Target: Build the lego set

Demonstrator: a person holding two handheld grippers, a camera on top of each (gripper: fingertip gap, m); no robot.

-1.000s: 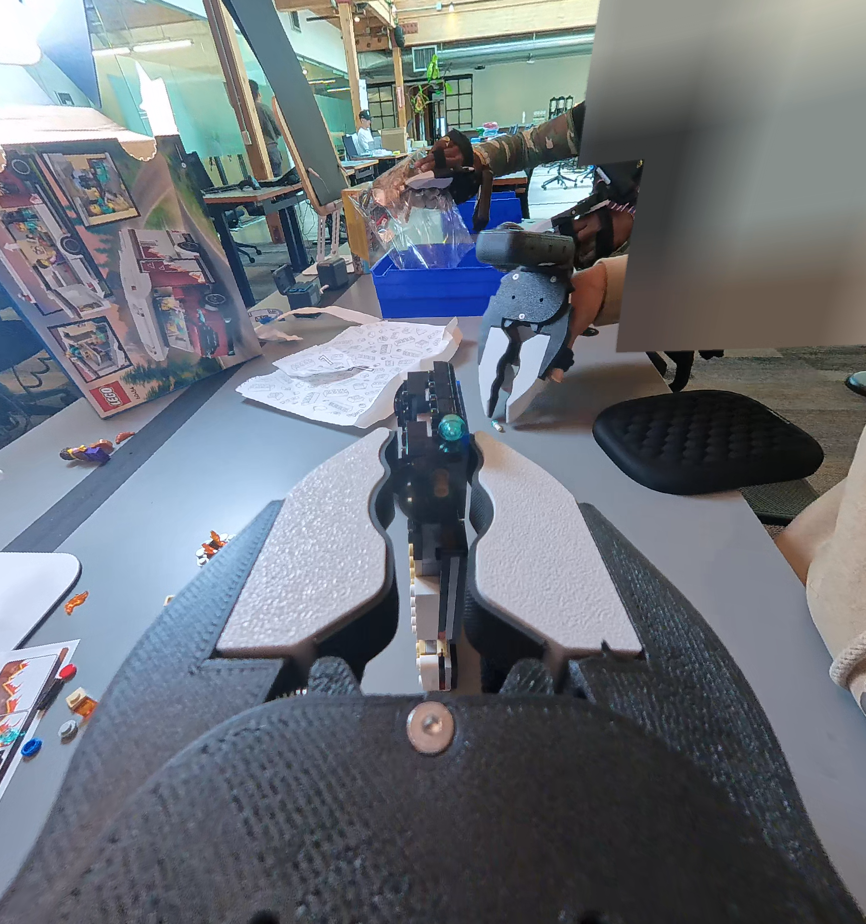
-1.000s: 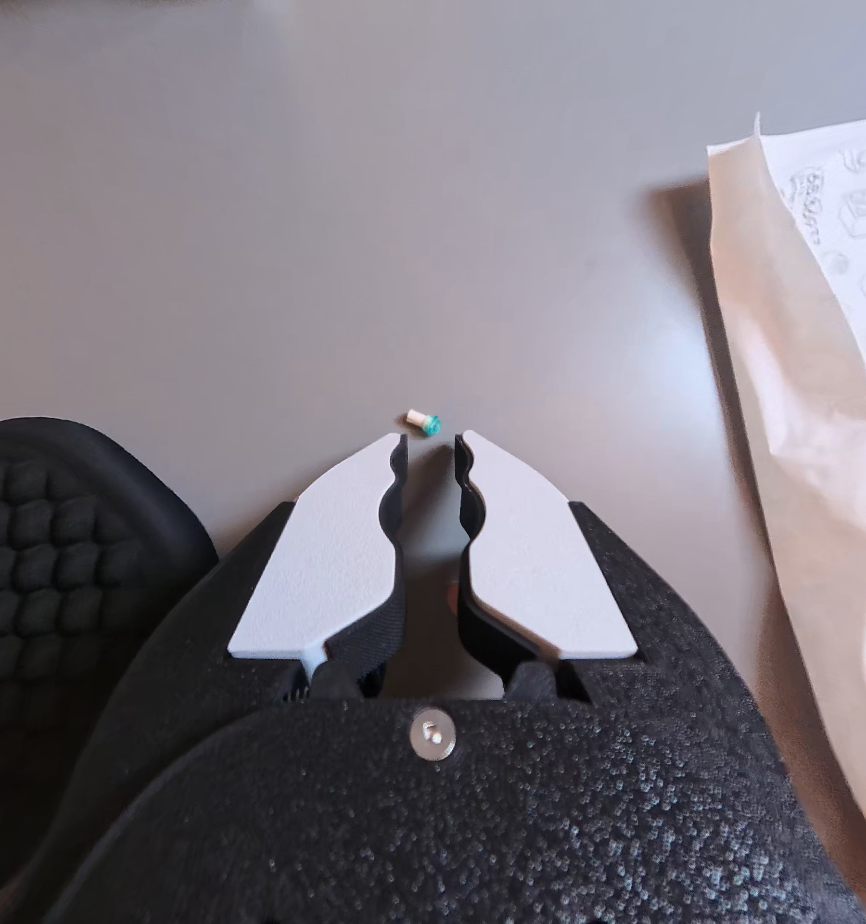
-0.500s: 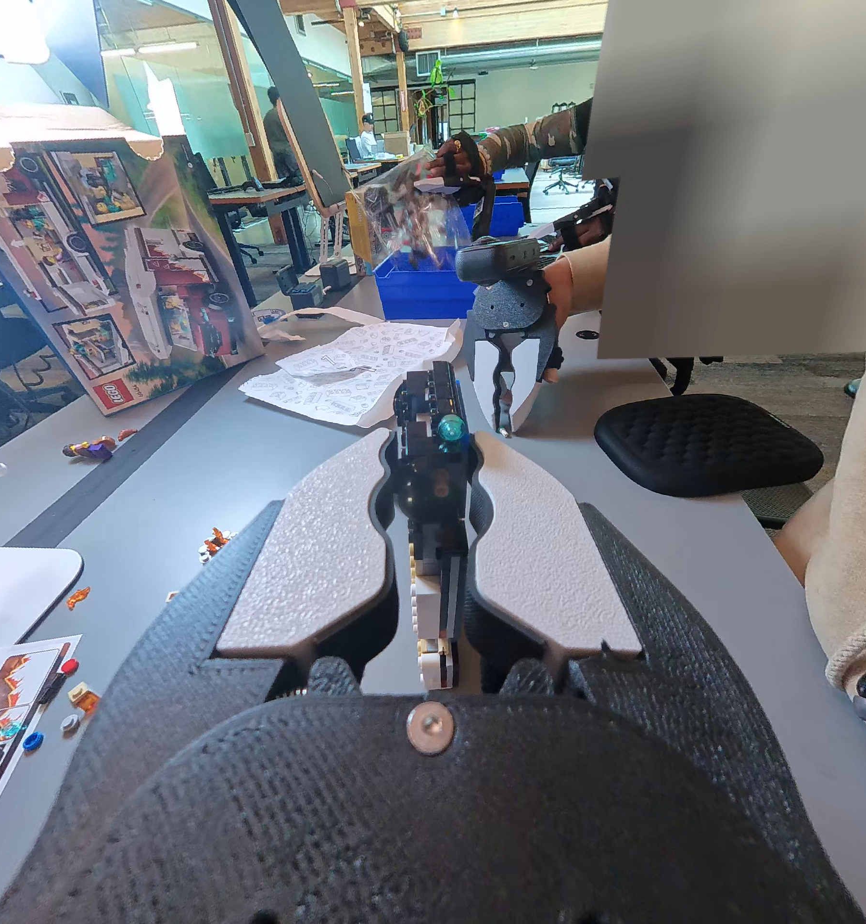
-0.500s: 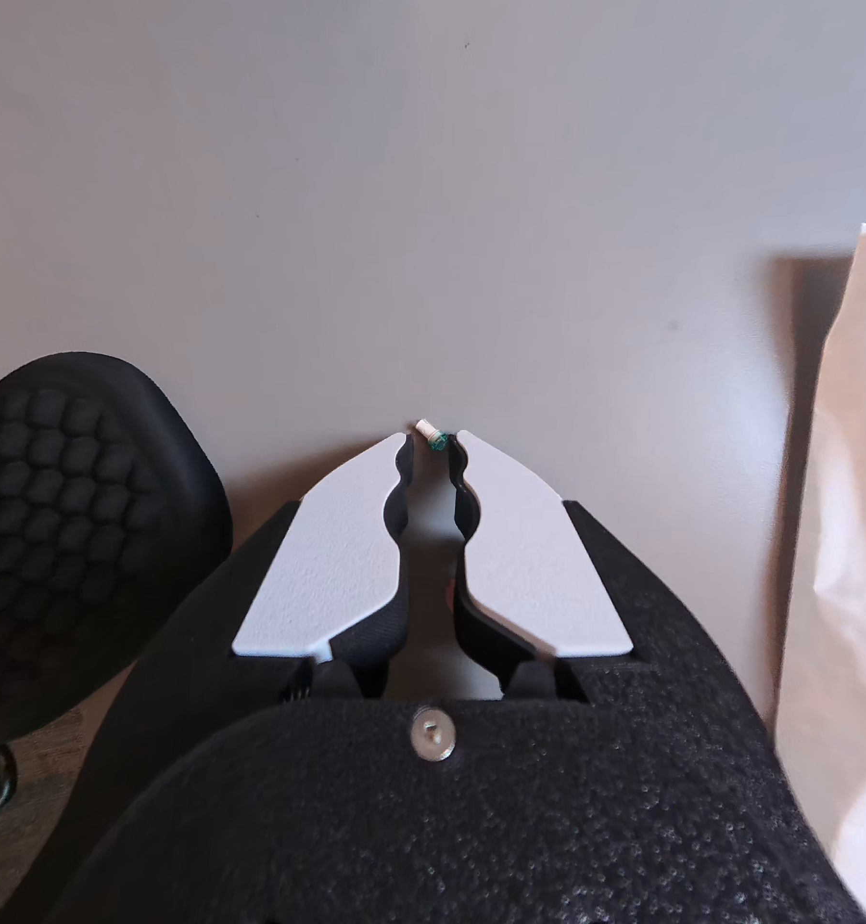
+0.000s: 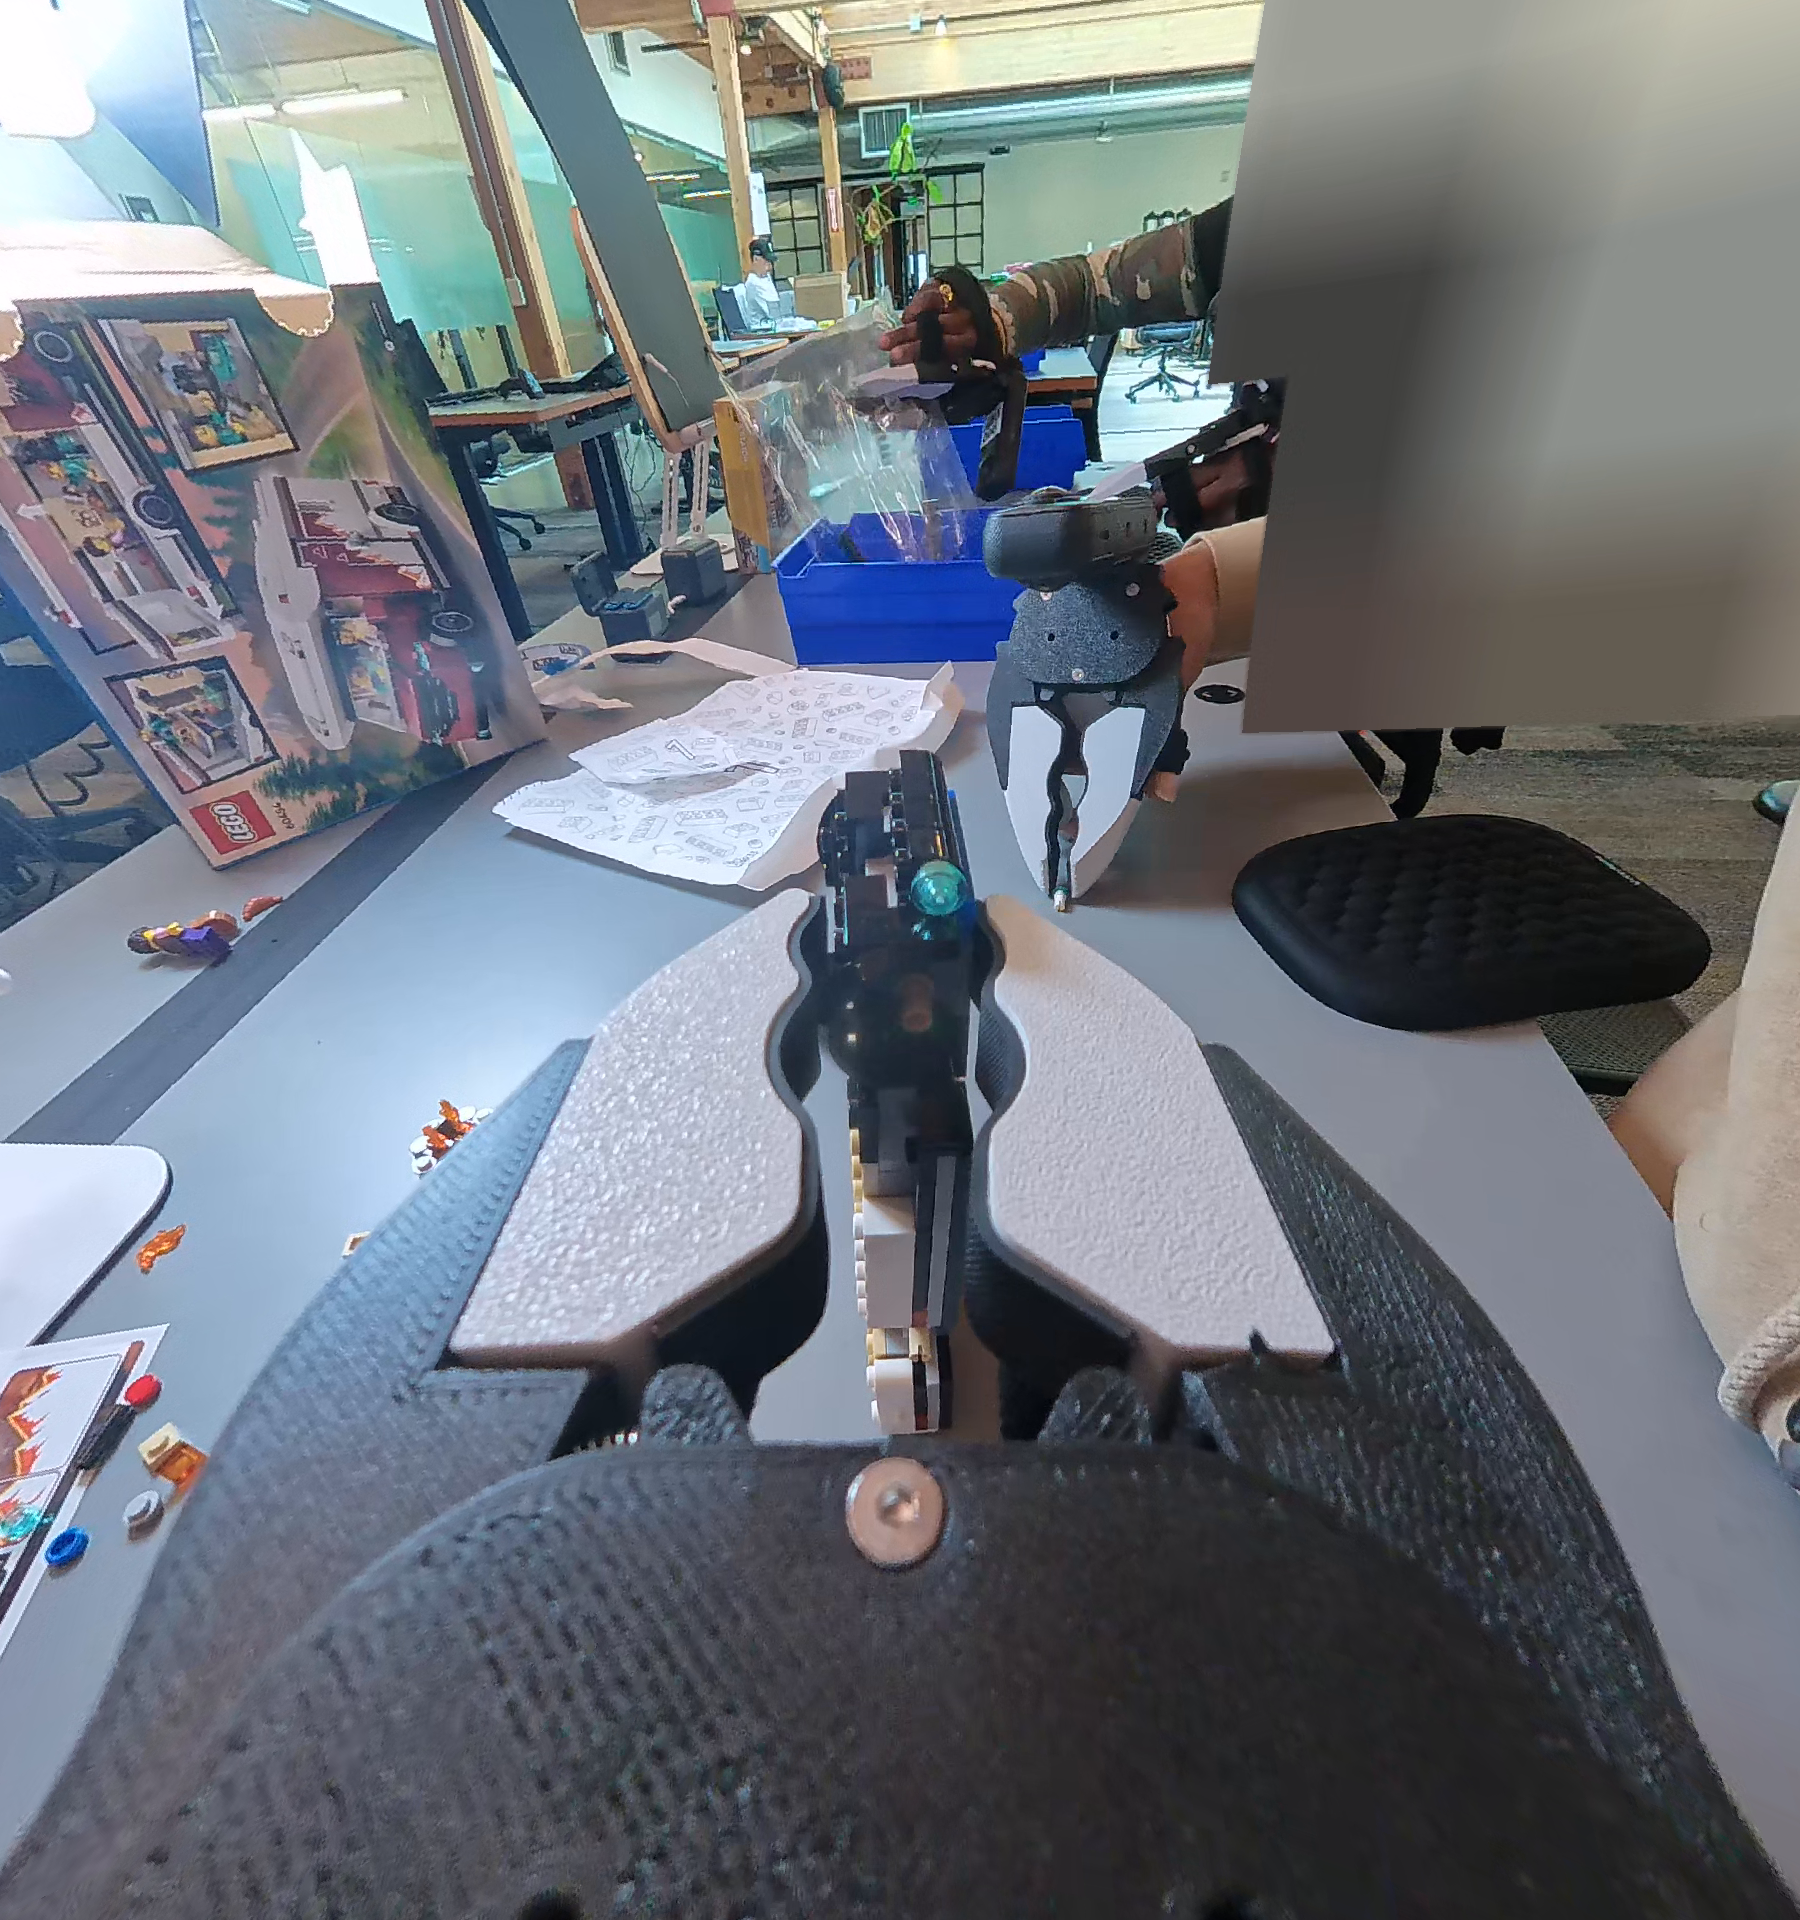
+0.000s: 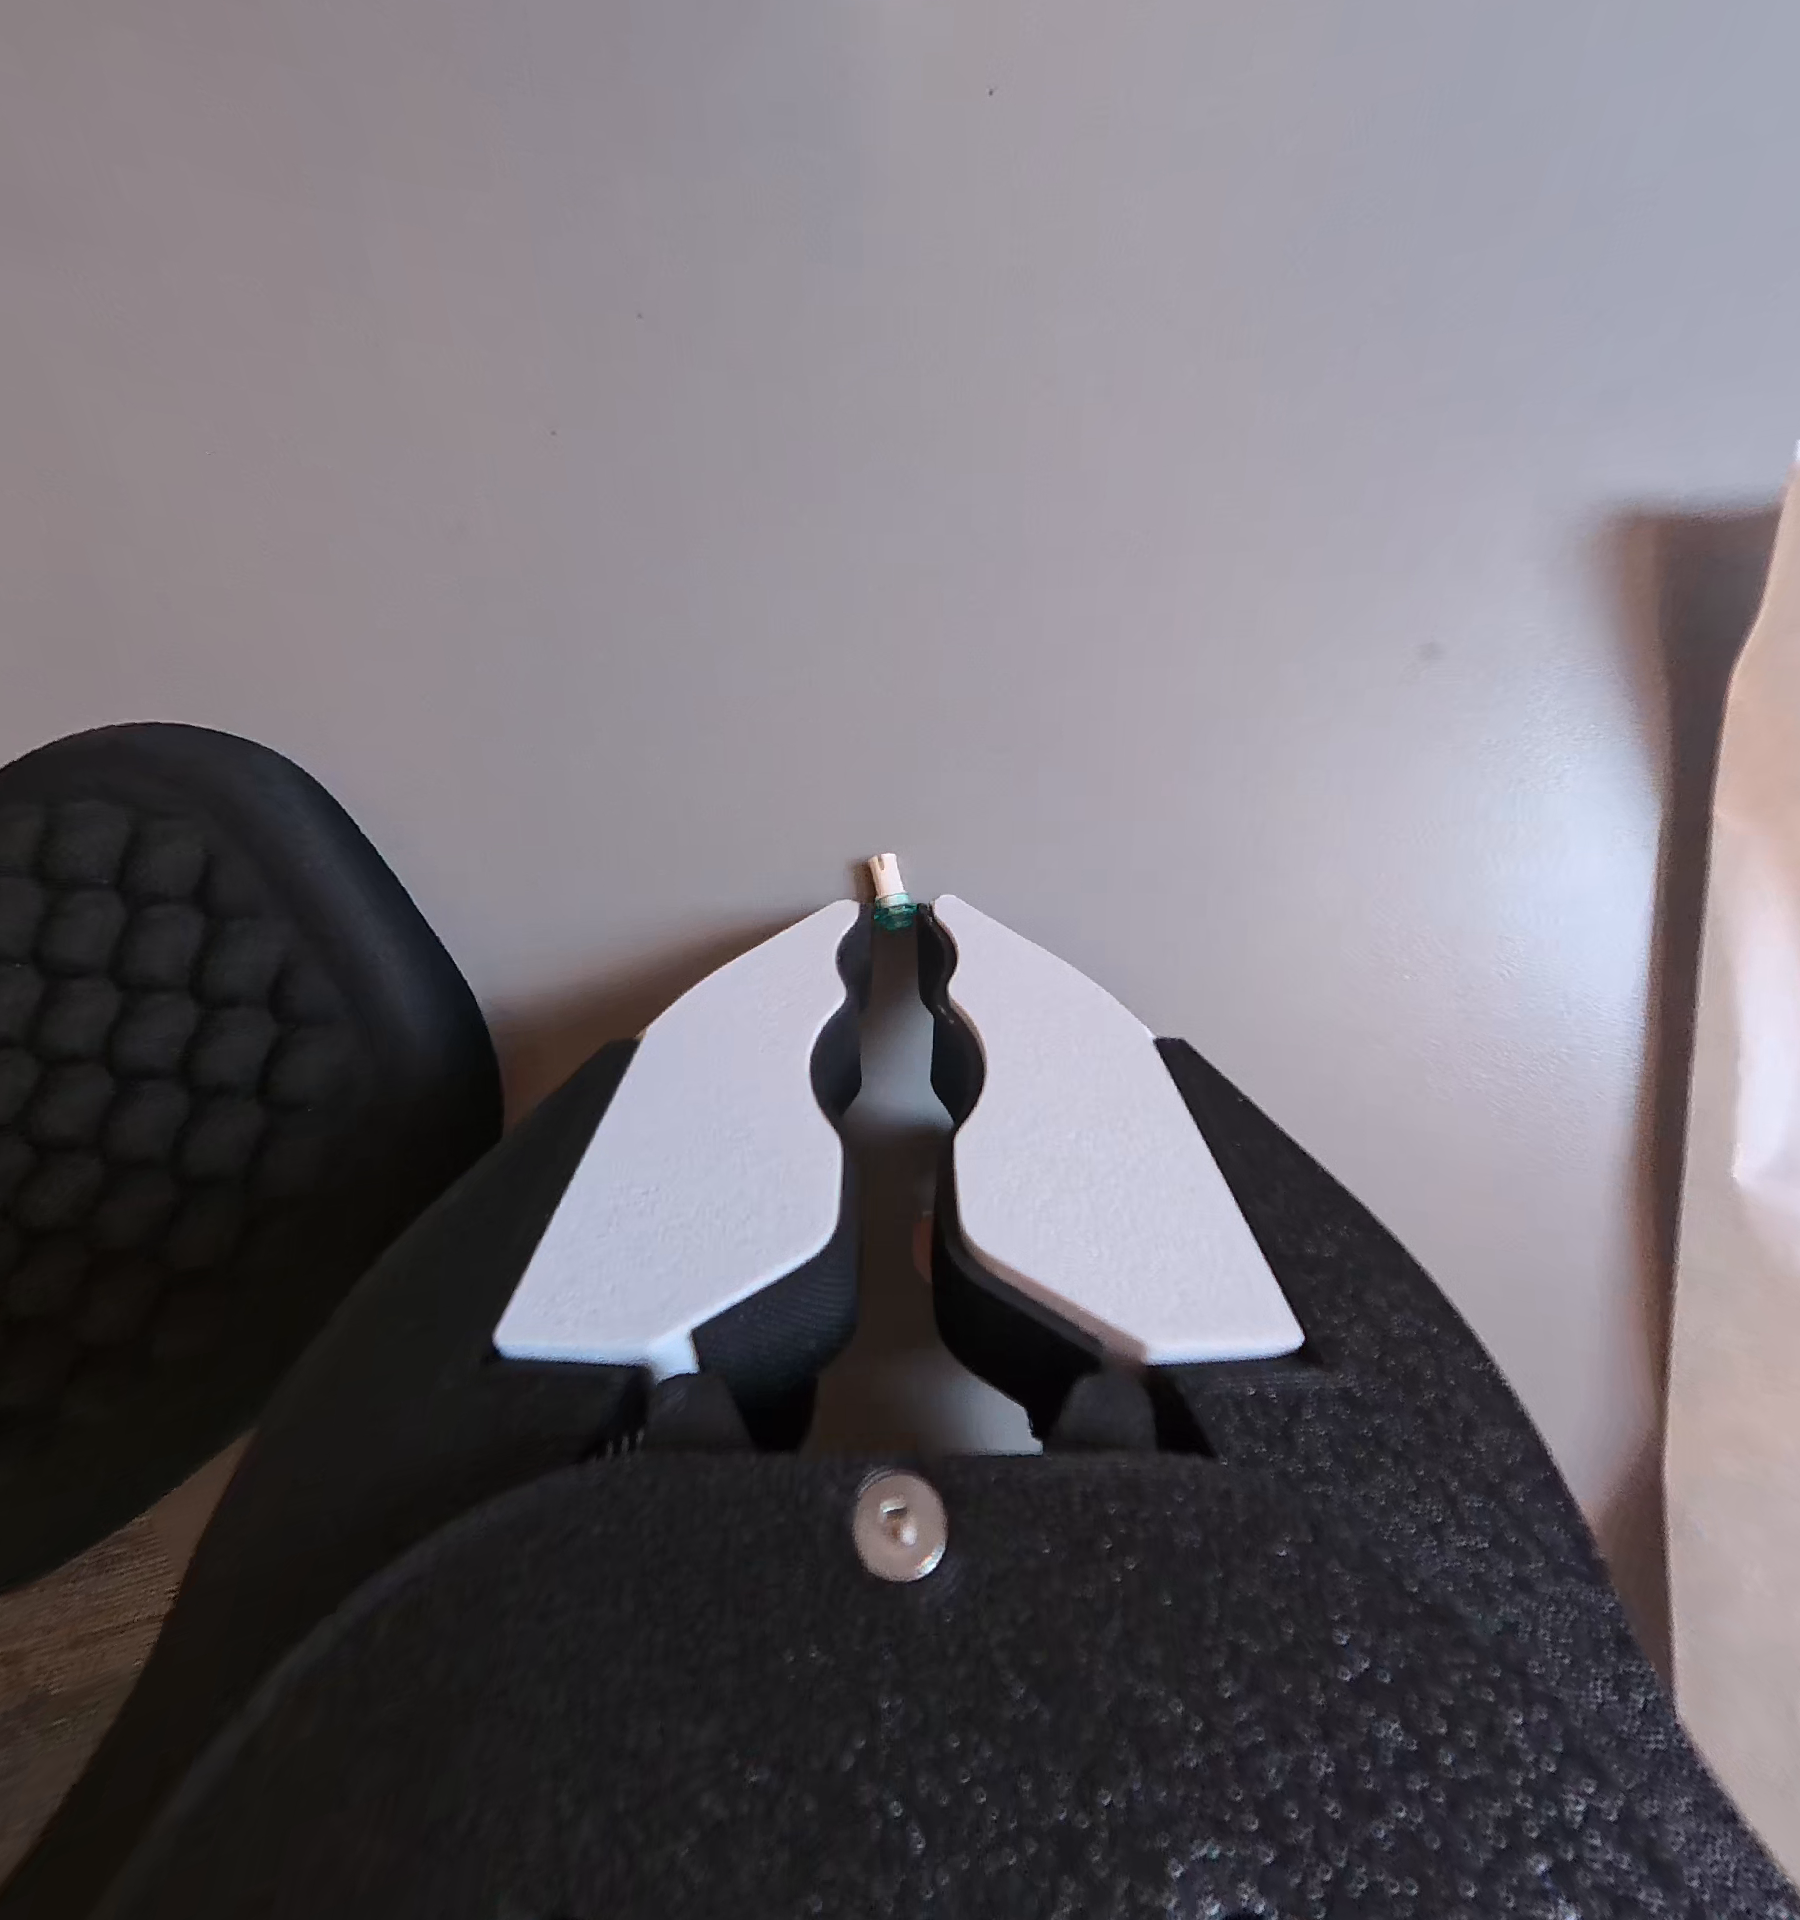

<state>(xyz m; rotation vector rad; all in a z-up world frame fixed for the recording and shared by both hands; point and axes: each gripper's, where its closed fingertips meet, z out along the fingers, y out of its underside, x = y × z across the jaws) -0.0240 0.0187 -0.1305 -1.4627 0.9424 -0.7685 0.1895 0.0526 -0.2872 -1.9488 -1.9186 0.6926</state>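
Left wrist view: the left gripper (image 5: 896, 935) clamps a black-and-white brick model (image 5: 901, 1039); at the grey table's (image 5: 460, 987) far edge, a blue bin (image 5: 885, 613) holds a clear bag (image 5: 844, 436).

Right wrist view: the right gripper (image 6: 896, 914) pinches a tiny teal-and-white stud (image 6: 890, 902) against the table.

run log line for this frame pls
left gripper: shut on black brick assembly | right gripper: tips pinch tiny teal-and-white piece on grey table

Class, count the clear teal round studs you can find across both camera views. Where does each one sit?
2. One clear teal round stud tops the black brick model held in the left tongs; the other, on a white peg, is pinched at the right tongs' tips. Others may be hidden.
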